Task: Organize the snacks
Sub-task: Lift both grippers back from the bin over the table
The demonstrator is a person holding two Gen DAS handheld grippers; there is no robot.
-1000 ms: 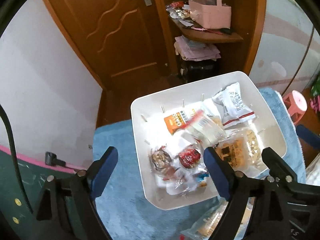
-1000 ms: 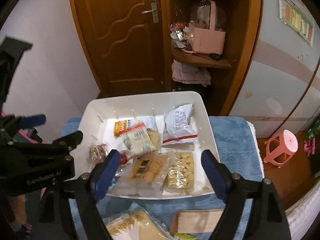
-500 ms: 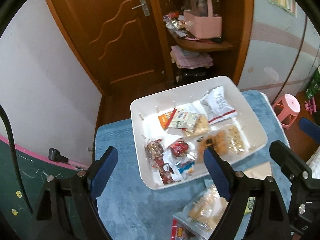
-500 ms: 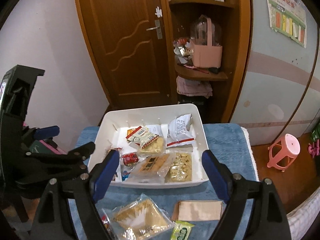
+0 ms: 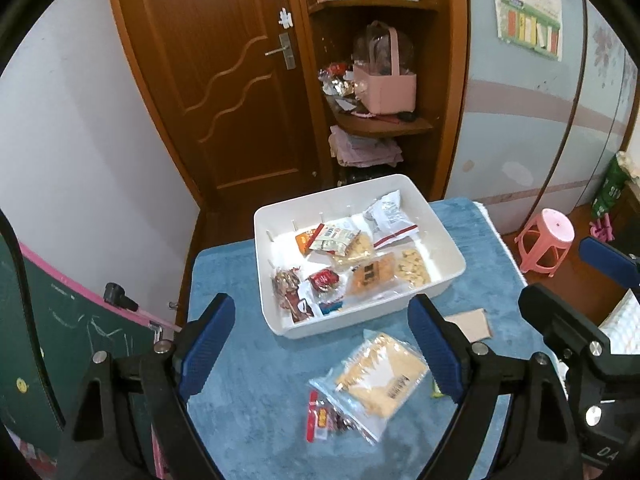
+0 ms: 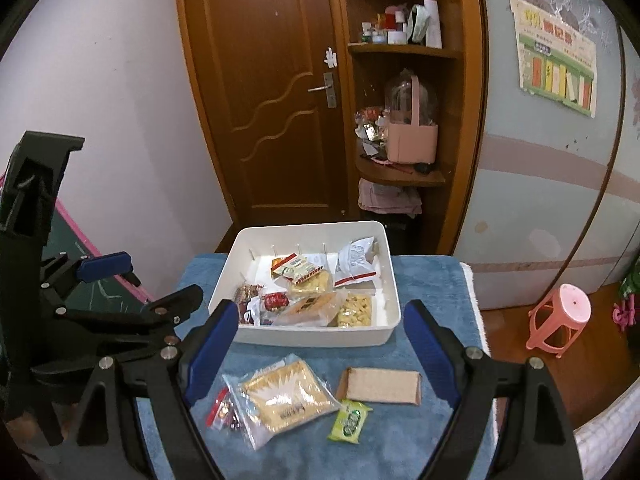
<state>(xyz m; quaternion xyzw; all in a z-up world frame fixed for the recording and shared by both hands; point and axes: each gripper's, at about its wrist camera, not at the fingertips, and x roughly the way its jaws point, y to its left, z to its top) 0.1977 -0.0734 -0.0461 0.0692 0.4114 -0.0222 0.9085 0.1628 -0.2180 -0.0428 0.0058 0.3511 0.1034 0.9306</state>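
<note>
A white bin (image 5: 444, 284) (image 6: 390, 276) holding several snack packets stands on a blue towel (image 5: 248, 380) (image 6: 436, 300). In front of it on the towel lie a clear bag of yellow crackers (image 5: 380, 380) (image 6: 286, 394), a small red packet (image 5: 318, 420) (image 6: 220, 404), a brown packet (image 5: 470, 322) (image 6: 382, 386) and a green packet (image 6: 350, 420). My left gripper (image 5: 320, 348) is open and empty, held above the towel near the bin's front. My right gripper (image 6: 320, 350) is open and empty, above the loose packets.
A wooden door (image 5: 224, 80) and corner shelves with a pink basket (image 5: 386, 88) stand behind the table. A pink stool (image 5: 546, 242) is on the floor at right. A green board (image 5: 60, 340) leans at left.
Both grippers have pulled back and up from the bin. The view has widened and the loose packets on the towel have come into sight. Both stay open.
</note>
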